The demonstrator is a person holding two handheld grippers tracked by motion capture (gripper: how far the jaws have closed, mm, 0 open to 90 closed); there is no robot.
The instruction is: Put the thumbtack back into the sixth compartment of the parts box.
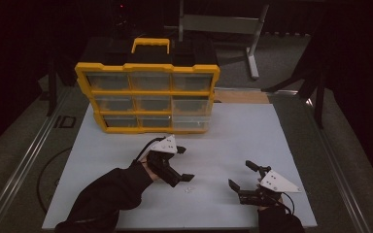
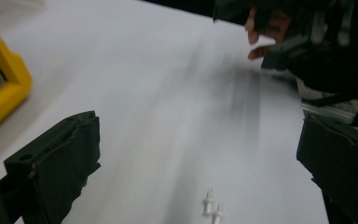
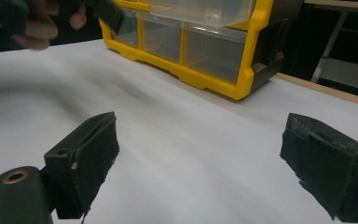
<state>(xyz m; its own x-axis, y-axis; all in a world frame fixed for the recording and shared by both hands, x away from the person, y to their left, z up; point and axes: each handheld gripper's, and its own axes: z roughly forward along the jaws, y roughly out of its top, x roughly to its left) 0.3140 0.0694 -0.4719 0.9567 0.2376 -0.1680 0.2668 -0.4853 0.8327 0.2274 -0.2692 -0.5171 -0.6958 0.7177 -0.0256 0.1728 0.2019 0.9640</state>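
Left gripper (image 1: 183,162) is hovering over the white board (image 1: 233,131), jaws wide apart, holding nothing. Two small white pins (image 2: 213,207) are lying side by side on the board just below and between its jaws, untouched. Right gripper (image 1: 243,175) is resting well apart to the right, jaws also spread and holding nothing. Yellow drawer case (image 1: 148,92) is standing at the board's far edge.

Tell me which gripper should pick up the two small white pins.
Left. The left gripper hangs open right by the two small white plastic pins, which lie between its jaws in its own view; the open right gripper is farther off.
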